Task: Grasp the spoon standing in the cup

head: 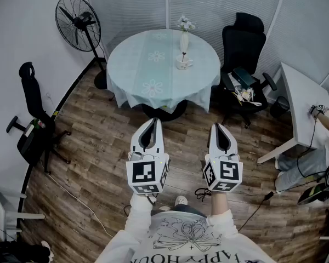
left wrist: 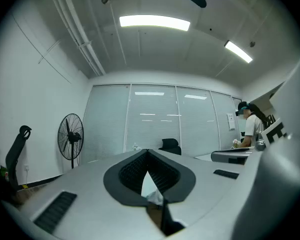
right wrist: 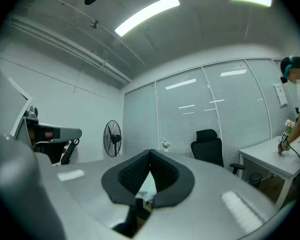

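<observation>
Head view: the cup [head: 183, 63] stands far off on the round worktop [head: 137, 64]; its spoon [head: 182, 55] is probably the thin dark stem above the rim. The left gripper [head: 153, 121] and right gripper [head: 217, 127] hang near, well short.
Left gripper view: jaws clenched, empty.
Right gripper view: the same; part them before closing on the handle.
</observation>
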